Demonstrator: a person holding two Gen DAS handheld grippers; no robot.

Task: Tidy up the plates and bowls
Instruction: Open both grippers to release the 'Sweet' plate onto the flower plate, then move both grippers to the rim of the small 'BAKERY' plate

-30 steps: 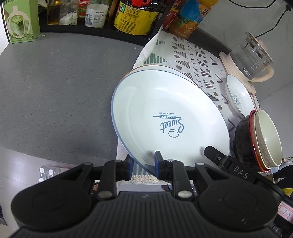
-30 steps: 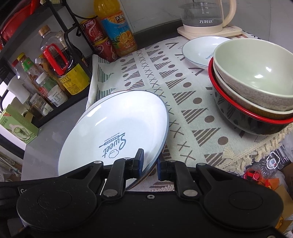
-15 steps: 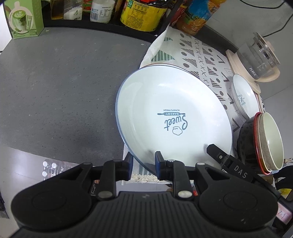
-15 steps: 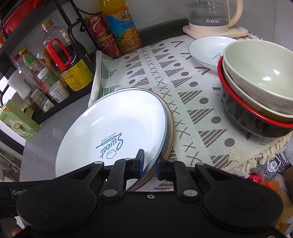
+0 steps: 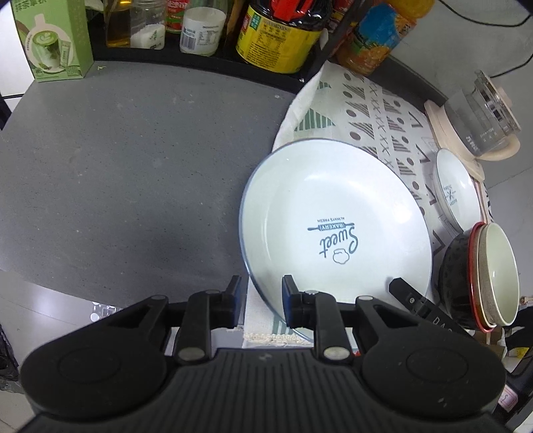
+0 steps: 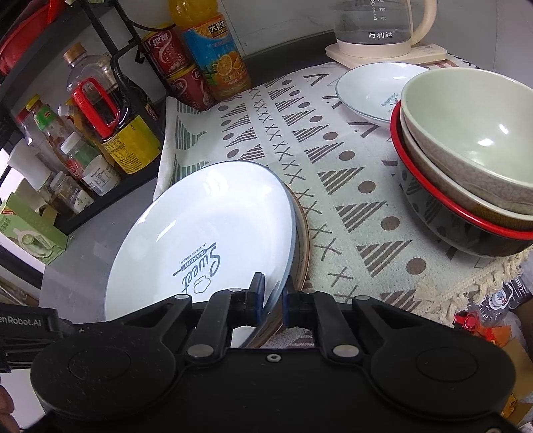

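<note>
A large white plate [image 5: 333,213] with a blue rim and "Sweet Bakery" print lies on a brown-rimmed plate [image 6: 302,239] on the patterned cloth [image 6: 333,160]. My left gripper [image 5: 258,299] is open, its jaws spread astride the plate's near rim without clamping it. My right gripper [image 6: 272,296] is shut on the white plate's [image 6: 200,233] right rim. A small white plate [image 6: 373,86] lies at the back right. A stack of bowls [image 6: 466,160], pale green on top and black with a red rim below, stands right.
A black rack with bottles and jars [image 6: 100,133] stands at the back left. A glass kettle [image 6: 383,30] on its base is behind the small plate. A green box [image 5: 53,40] stands on the grey counter [image 5: 133,166]. The cloth's fringed edge [image 6: 449,293] is near.
The white plate has come down onto the brown-rimmed plate. My left gripper has opened and let go of its rim. My right gripper still grips it.
</note>
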